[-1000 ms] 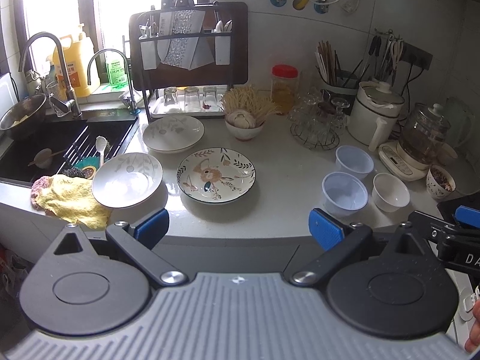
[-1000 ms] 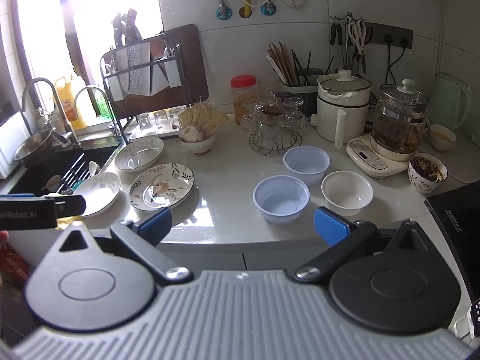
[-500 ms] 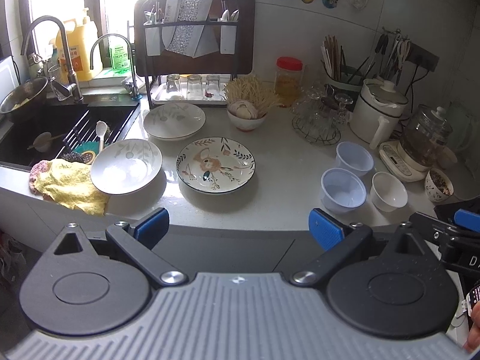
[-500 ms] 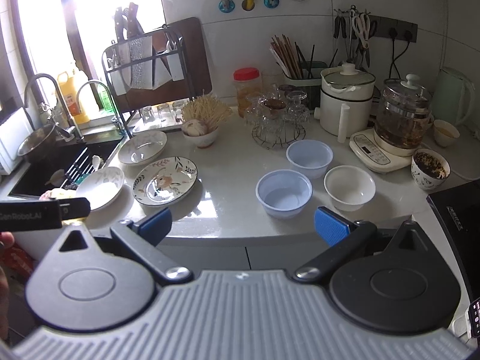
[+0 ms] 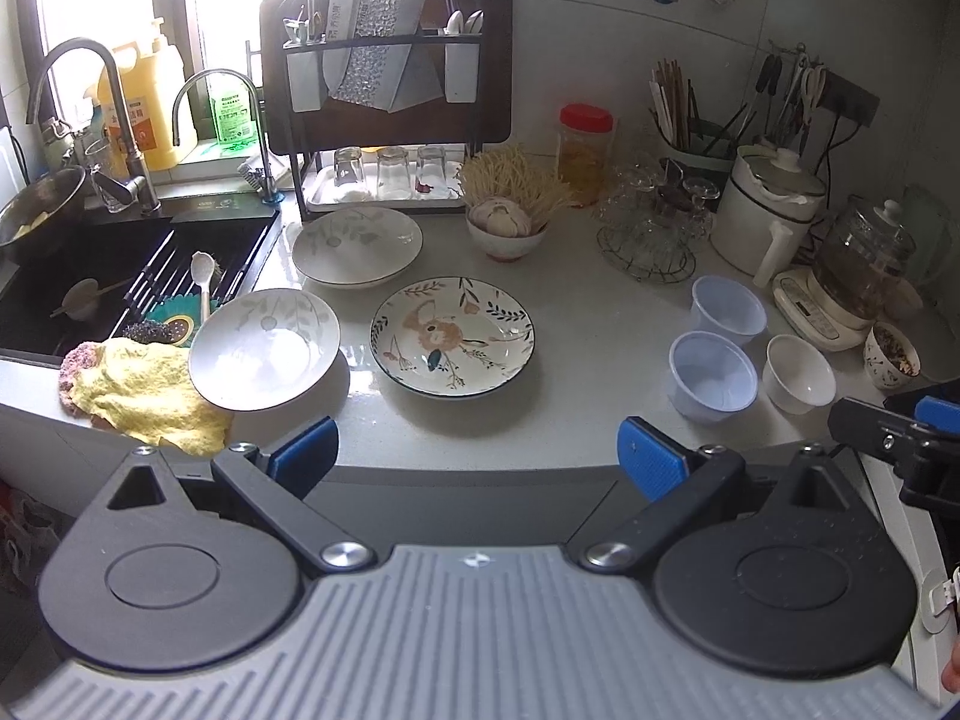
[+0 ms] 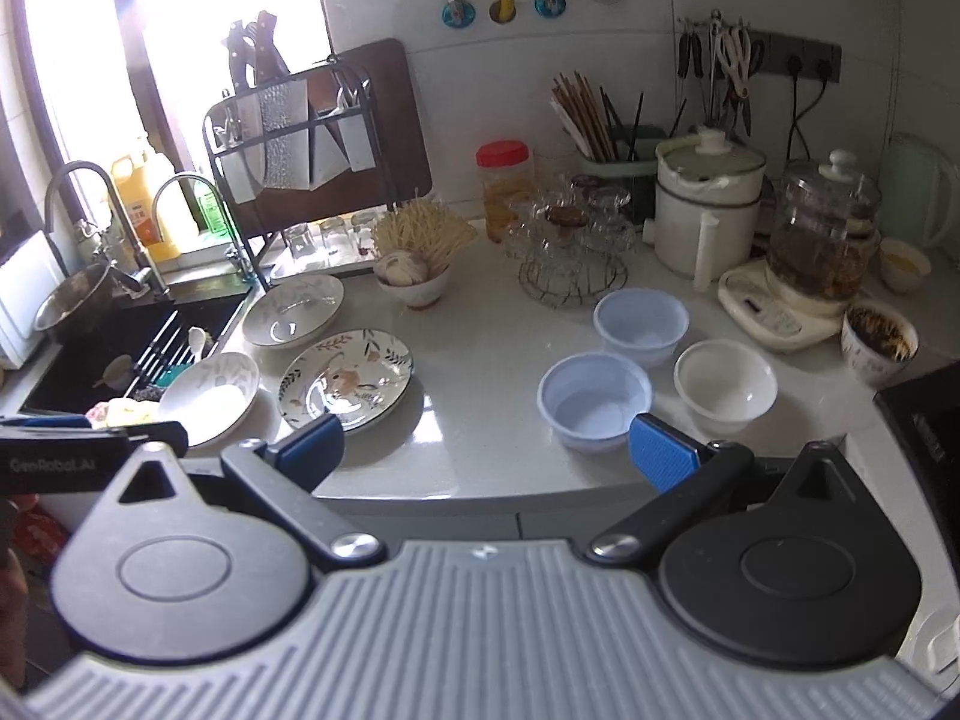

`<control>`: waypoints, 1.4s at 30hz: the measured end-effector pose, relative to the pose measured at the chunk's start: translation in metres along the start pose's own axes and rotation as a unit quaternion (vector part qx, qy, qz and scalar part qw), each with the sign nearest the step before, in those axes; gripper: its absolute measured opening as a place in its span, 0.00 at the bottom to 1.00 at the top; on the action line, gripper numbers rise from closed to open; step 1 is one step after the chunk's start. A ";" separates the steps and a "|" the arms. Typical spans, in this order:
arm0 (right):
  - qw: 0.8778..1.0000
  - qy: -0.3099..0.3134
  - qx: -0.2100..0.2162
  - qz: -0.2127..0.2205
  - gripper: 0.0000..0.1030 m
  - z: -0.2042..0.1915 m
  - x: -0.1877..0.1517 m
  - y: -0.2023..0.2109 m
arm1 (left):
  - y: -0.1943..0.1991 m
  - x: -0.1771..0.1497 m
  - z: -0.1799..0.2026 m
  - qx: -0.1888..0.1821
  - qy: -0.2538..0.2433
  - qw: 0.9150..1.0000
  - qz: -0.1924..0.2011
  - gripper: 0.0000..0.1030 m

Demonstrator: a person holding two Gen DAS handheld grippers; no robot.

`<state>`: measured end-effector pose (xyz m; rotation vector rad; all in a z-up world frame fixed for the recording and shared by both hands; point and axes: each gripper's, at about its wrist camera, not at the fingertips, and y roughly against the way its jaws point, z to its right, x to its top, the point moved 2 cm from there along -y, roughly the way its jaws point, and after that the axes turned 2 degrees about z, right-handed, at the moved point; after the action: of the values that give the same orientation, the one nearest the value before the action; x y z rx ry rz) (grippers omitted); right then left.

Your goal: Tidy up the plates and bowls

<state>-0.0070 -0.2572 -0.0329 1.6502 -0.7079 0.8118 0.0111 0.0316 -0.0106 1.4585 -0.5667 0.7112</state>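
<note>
Three plates lie on the white counter: a flowered plate in the middle, a pale leaf-pattern plate at the front left resting partly on a yellow cloth, and a white plate behind. To the right stand two light blue bowls and a white bowl. My left gripper is open and empty, short of the counter's front edge. My right gripper is open and empty, just before the near blue bowl, with the white bowl to its right.
A black sink with taps is at the left. A dish rack with glasses stands at the back. A bowl of garlic, a glass holder, a white pot and a glass kettle line the back right.
Both grippers have moved forward and slightly up toward the counter; the dishes appear closer. Nothing on the counter has moved.
</note>
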 end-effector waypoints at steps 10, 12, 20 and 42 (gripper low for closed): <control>1.000 -0.004 -0.009 0.003 1.00 -0.012 -0.001 -0.002 | -0.013 0.006 -0.015 -0.010 -0.004 1.000 -0.011 0.98; 1.000 -0.005 -0.012 0.007 1.00 -0.013 -0.001 -0.002 | -0.013 0.009 -0.015 -0.009 -0.010 1.000 -0.006 0.98; 1.000 -0.010 -0.019 0.013 1.00 -0.017 0.001 -0.005 | -0.016 0.013 -0.013 -0.020 -0.019 1.000 0.002 0.98; 0.999 -0.009 0.035 0.020 1.00 0.004 -0.013 0.002 | -0.012 -0.015 0.017 -0.009 -0.005 1.000 -0.014 0.98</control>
<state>-0.0156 -0.2605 -0.0434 1.7126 -0.7343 0.8590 0.0109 0.0132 -0.0288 1.4508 -0.5580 0.6766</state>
